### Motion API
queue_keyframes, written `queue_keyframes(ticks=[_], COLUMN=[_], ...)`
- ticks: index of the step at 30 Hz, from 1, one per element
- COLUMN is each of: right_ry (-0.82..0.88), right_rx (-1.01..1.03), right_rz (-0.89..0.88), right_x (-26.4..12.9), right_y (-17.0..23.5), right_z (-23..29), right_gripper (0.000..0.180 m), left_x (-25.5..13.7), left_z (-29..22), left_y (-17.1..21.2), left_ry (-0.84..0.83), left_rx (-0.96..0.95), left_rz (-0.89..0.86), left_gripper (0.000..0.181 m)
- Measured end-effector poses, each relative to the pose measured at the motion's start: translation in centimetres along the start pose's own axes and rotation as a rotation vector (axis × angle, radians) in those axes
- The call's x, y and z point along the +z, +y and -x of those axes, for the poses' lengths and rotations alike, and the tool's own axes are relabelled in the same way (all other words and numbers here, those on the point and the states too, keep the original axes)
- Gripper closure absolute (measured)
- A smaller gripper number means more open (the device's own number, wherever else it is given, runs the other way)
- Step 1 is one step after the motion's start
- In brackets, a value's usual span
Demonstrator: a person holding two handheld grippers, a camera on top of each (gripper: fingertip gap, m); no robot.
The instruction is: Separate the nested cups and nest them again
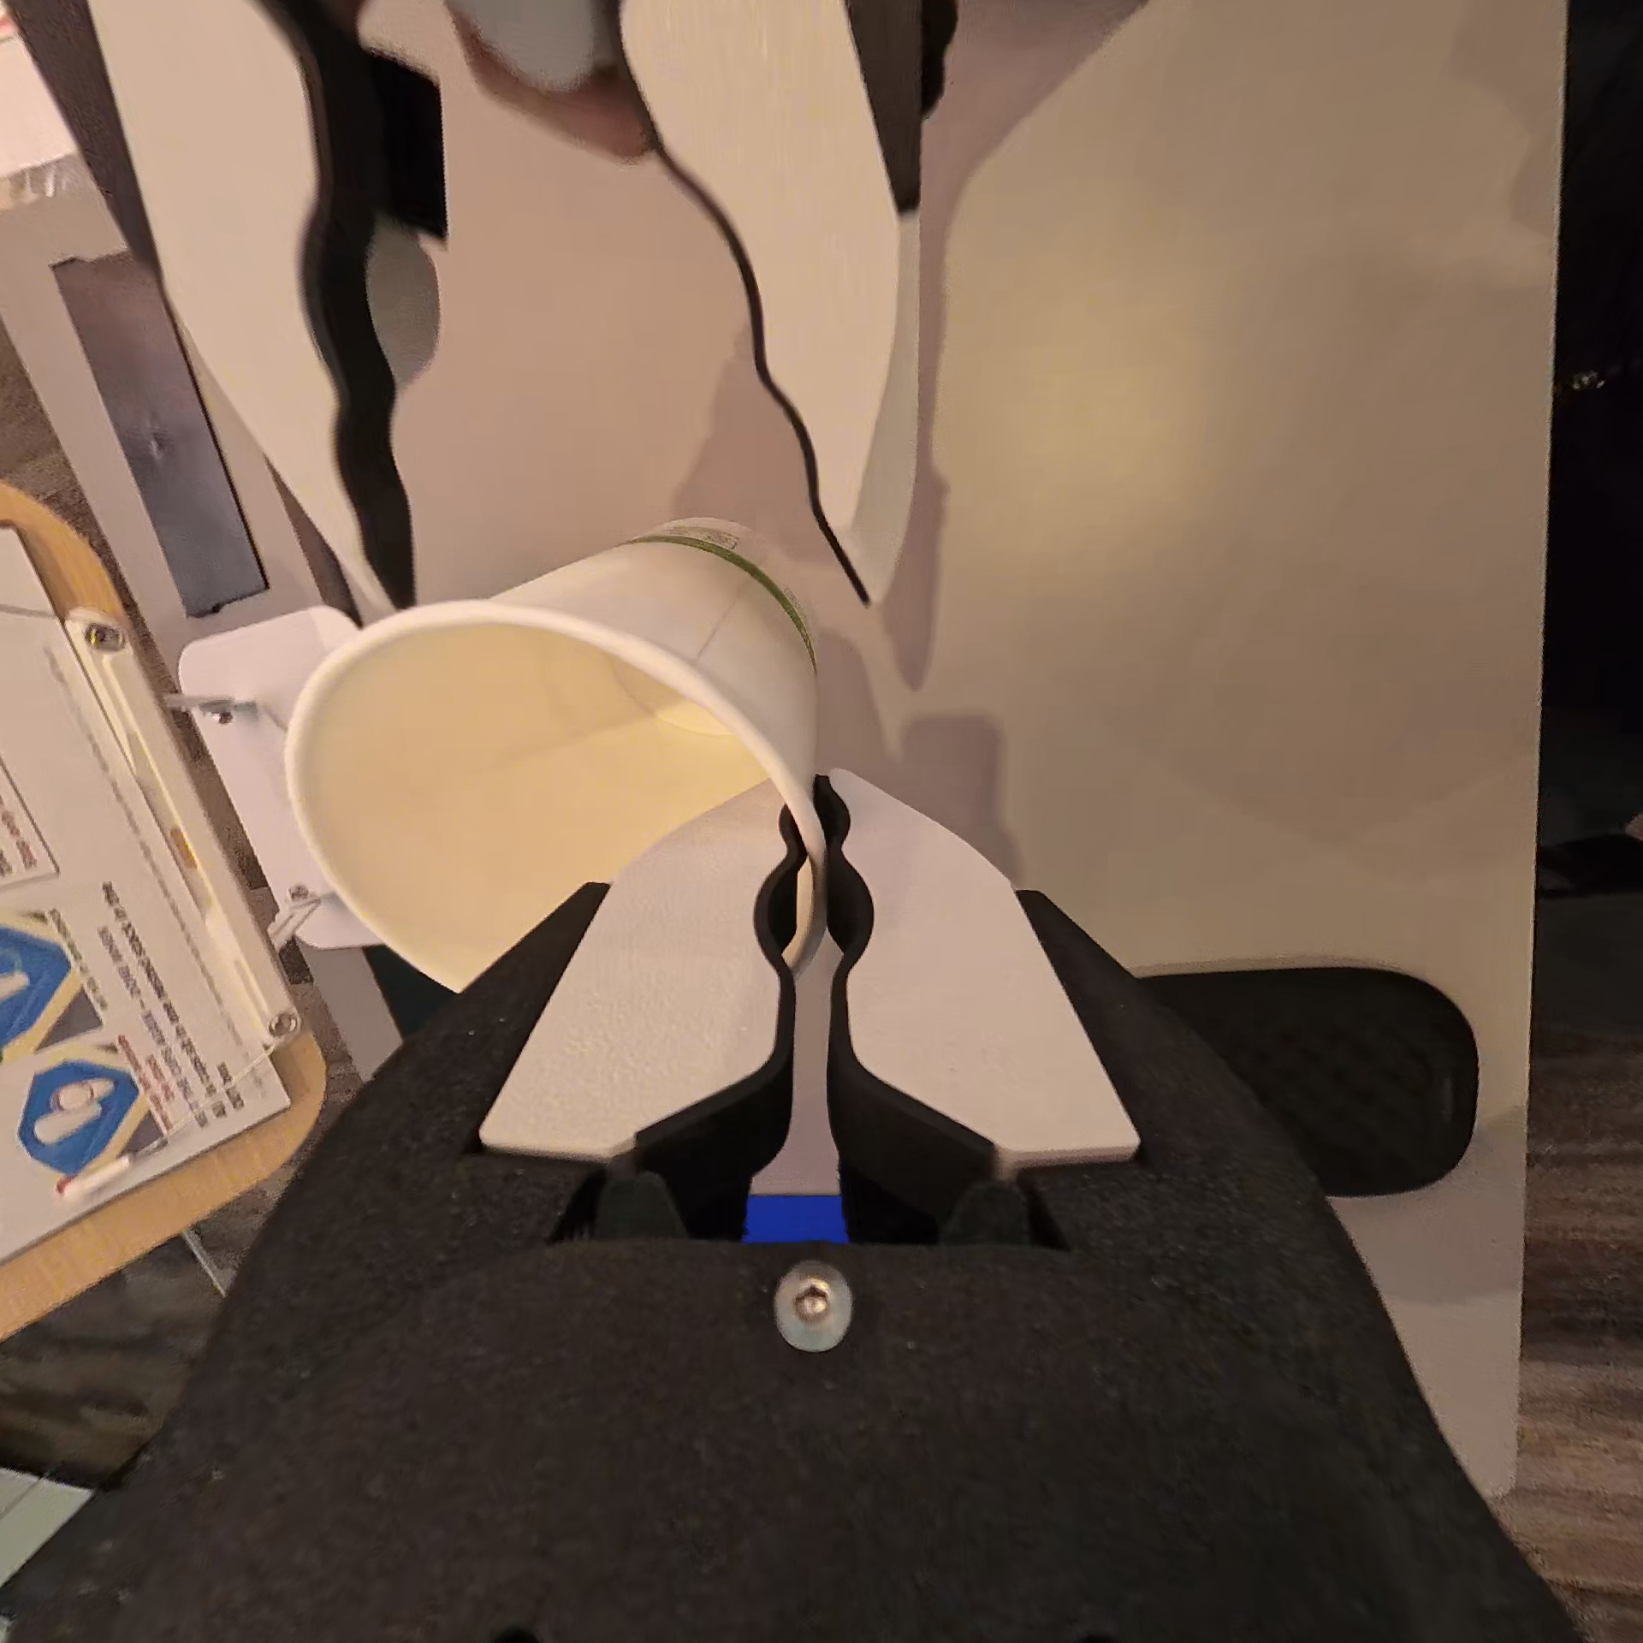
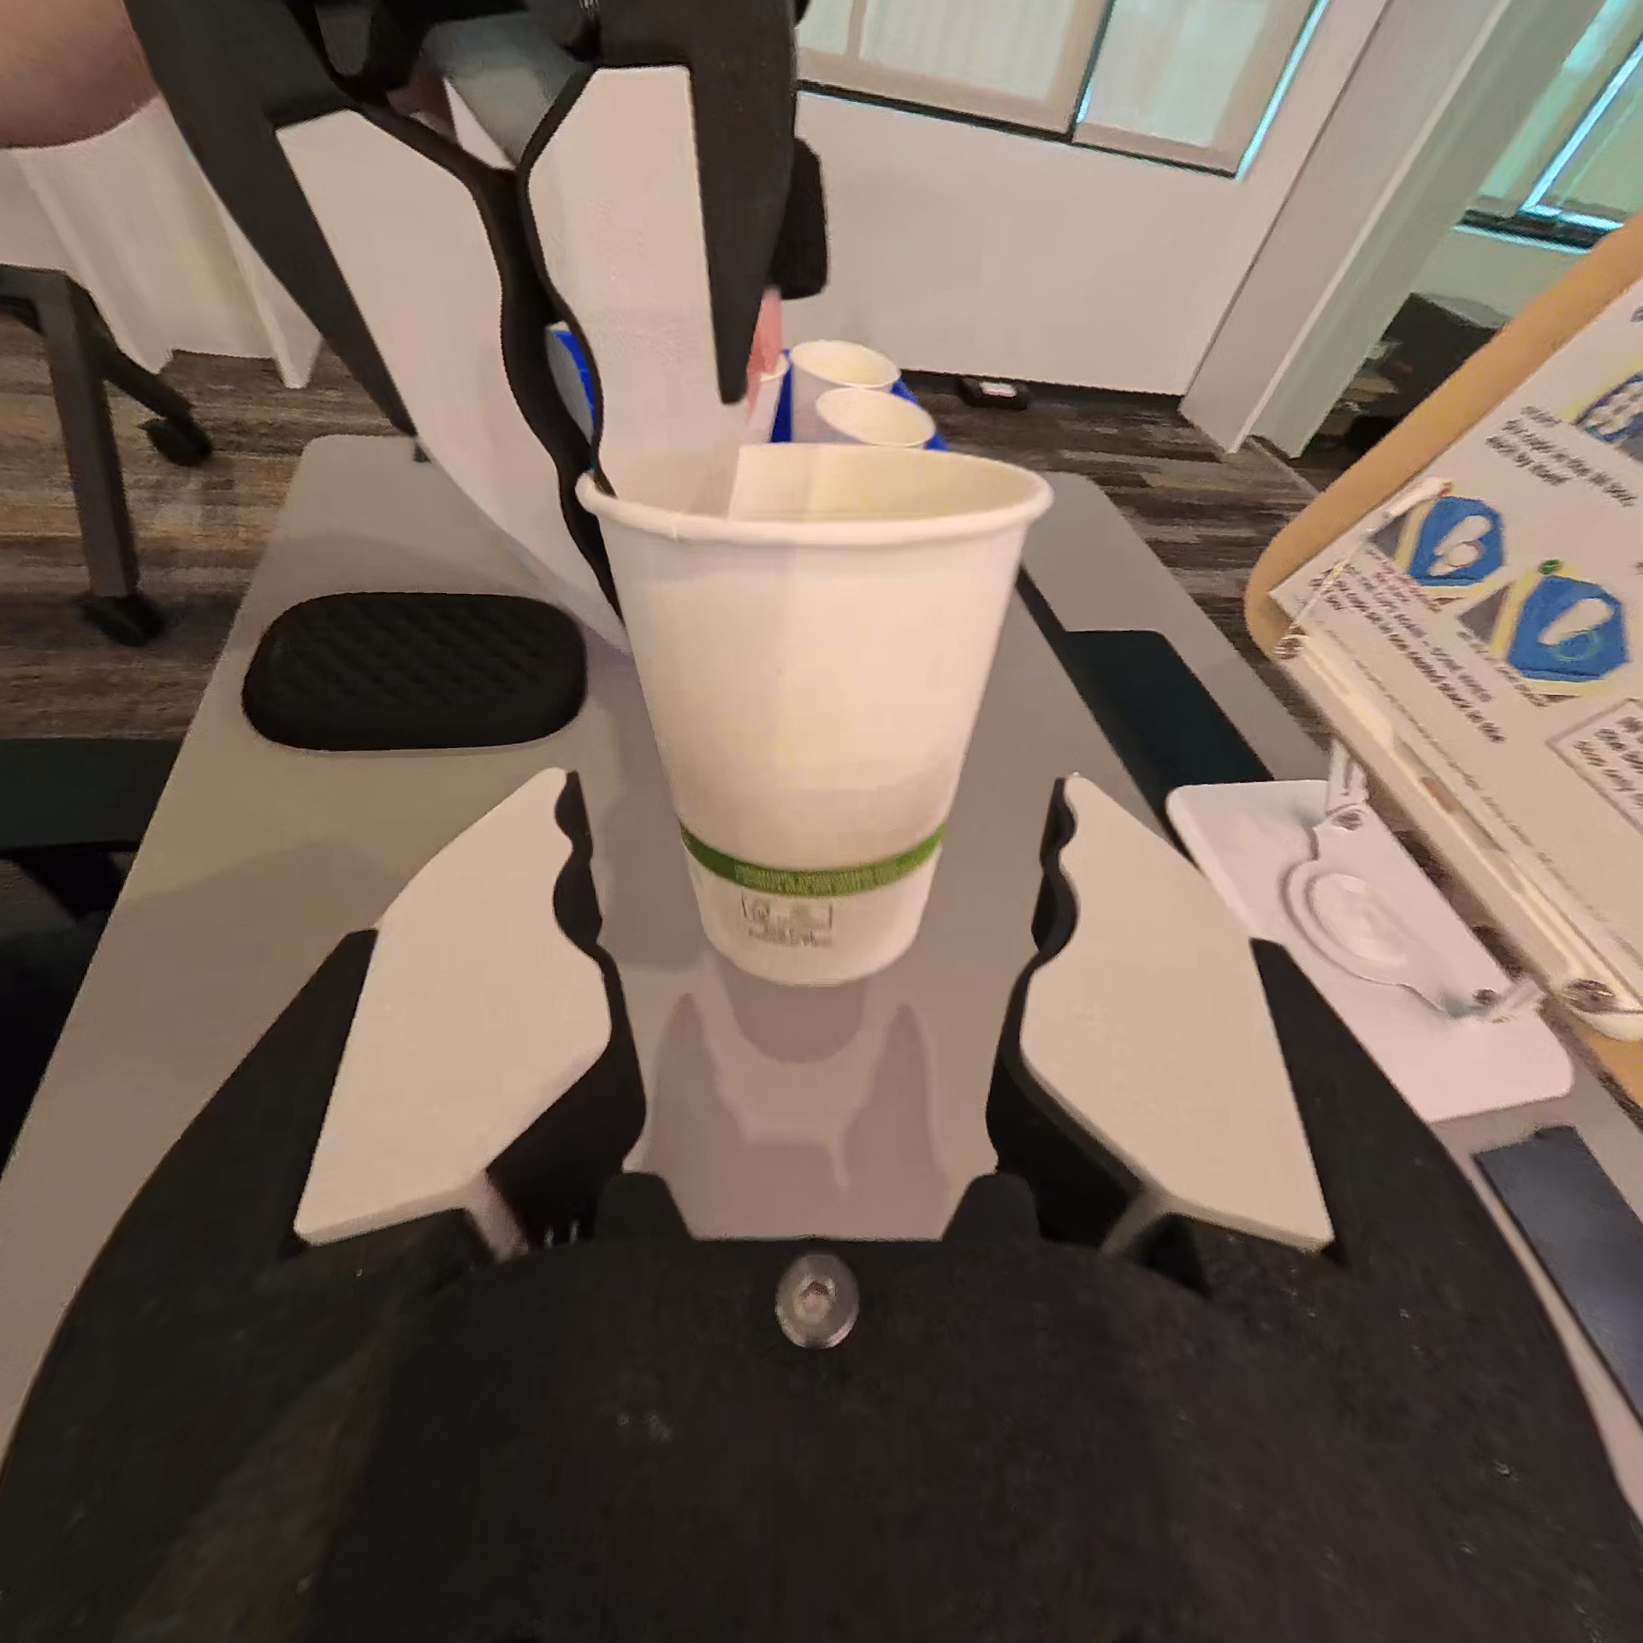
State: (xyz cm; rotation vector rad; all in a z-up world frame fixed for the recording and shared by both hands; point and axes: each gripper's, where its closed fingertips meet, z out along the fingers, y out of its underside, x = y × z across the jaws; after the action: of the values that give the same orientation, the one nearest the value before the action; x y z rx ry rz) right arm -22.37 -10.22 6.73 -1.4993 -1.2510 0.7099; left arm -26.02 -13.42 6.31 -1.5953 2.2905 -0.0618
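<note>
My left claw point(image 1: 813, 853) pinches the cup point(image 1: 569, 738) rim, while only my right view shows my spread right claw point(image 2: 813, 880) and 2 spare cups point(image 2: 858, 391).

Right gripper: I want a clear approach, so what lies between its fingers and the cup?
Nothing but bare grey table, in the right wrist view. The open right gripper faces the cup.
</note>
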Motion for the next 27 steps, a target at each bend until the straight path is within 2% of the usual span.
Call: queue_keyframes(ticks=[8, 13, 27], right_ry=[-0.096, -0.155, -0.272], right_rx=[-0.025, 0.037, 0.068], right_rz=[-0.024, -0.039, -0.028], right_x=[0.8, 0.5, 0.6], right_y=[0.1, 0.0, 0.7], right_z=[1.6, 1.8, 3.0], right_gripper=[0.080, 0.092, 0.091], left_x=[1.2, 1.5, 2.0], left_z=[-1.0, -1.5, -2.5], left_y=[-1.9, -2.5, -2.7], left_ry=[0.037, 0.037, 0.059], left_rx=[0.082, 0.121, 0.150], left_rz=[0.034, 0.051, 0.065], left_gripper=[0.181, 0.181, 0.179])
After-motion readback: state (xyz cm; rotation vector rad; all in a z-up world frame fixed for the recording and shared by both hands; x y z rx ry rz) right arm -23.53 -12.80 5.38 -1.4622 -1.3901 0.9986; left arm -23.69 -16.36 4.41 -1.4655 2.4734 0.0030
